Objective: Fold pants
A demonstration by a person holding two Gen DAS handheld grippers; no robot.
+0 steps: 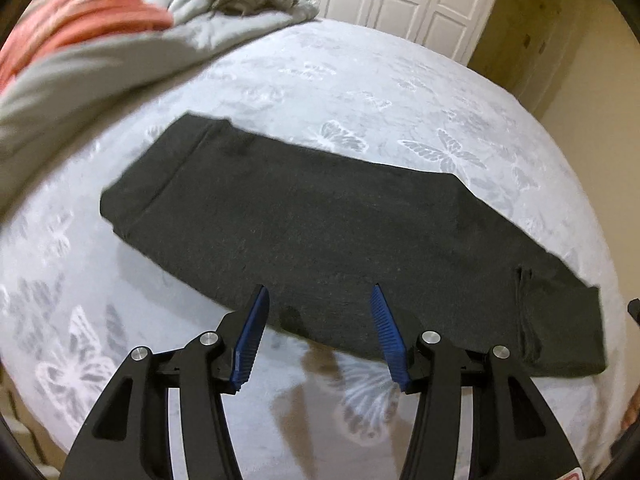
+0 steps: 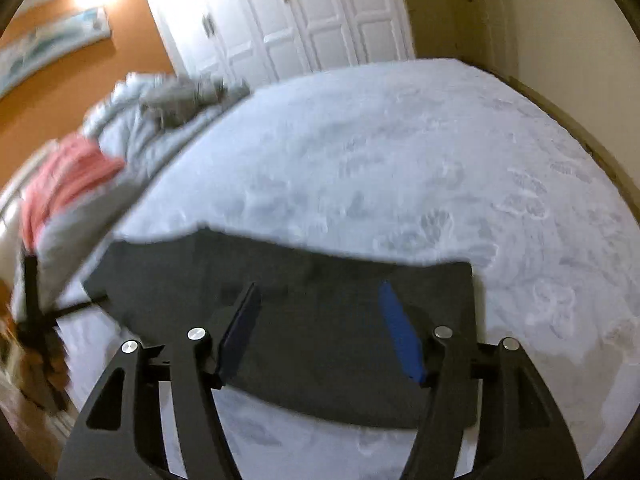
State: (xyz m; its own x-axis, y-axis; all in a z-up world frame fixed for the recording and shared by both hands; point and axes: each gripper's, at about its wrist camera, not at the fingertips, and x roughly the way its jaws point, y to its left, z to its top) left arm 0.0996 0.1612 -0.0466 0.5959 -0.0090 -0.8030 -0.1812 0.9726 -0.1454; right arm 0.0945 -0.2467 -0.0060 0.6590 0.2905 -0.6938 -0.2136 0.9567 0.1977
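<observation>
Dark charcoal pants (image 1: 304, 216) lie flat on the bed, folded lengthwise, waistband at the far left and leg cuffs at the right. My left gripper (image 1: 318, 292) is open and empty, its blue pads over the pants' near edge. In the right wrist view the pants (image 2: 320, 304) lie across the lower middle. My right gripper (image 2: 320, 292) is open and empty above their cuff end. The left gripper (image 2: 36, 312) shows as a blurred dark shape at the far left of that view.
The bed (image 1: 360, 92) has a white cover with butterfly prints. A heap of grey and coral bedding (image 1: 120, 28) lies at the far left. White wardrobe doors (image 2: 280, 16) stand behind the bed. The bed's right edge (image 2: 568, 120) borders a yellow wall.
</observation>
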